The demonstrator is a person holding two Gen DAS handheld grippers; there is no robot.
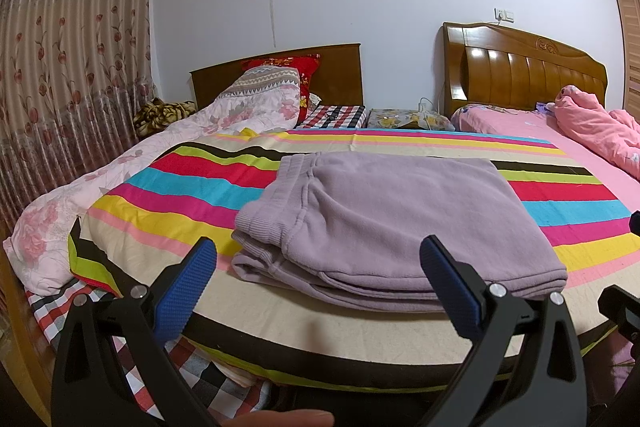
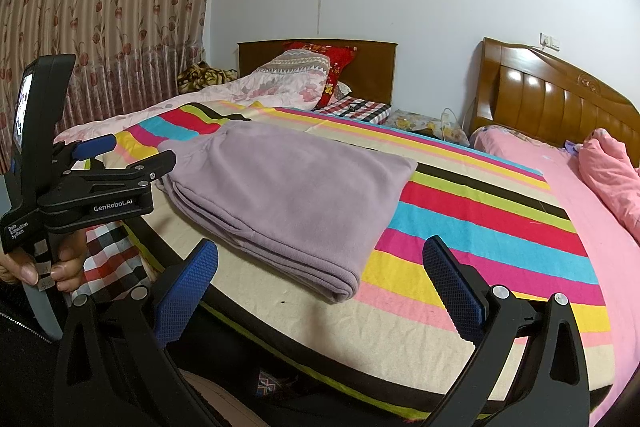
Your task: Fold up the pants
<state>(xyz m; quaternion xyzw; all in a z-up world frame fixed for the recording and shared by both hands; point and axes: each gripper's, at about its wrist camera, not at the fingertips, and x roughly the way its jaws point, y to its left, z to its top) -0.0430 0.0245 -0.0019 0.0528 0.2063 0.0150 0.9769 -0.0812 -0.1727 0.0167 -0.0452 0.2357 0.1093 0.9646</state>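
Lilac pants (image 1: 384, 219) lie folded into a flat stack on the striped blanket (image 1: 180, 187), waistband toward the left. My left gripper (image 1: 318, 253) stands open just in front of the stack's near edge, nothing between its blue pads. In the right wrist view the same folded pants (image 2: 288, 187) lie left of centre. My right gripper (image 2: 320, 255) is open and empty over the stack's near right corner. The left gripper (image 2: 128, 153) also shows there at the left edge, held in a hand (image 2: 60, 267), its fingers apart beside the pants' left end.
The striped blanket (image 2: 460, 219) covers the bed to its near edge. A floral quilt (image 1: 100, 187) and pillows (image 1: 276, 83) lie at the left and back. A pink bed (image 1: 592, 163) with bundled pink bedding adjoins on the right. Curtains (image 1: 60, 67) hang at the left.
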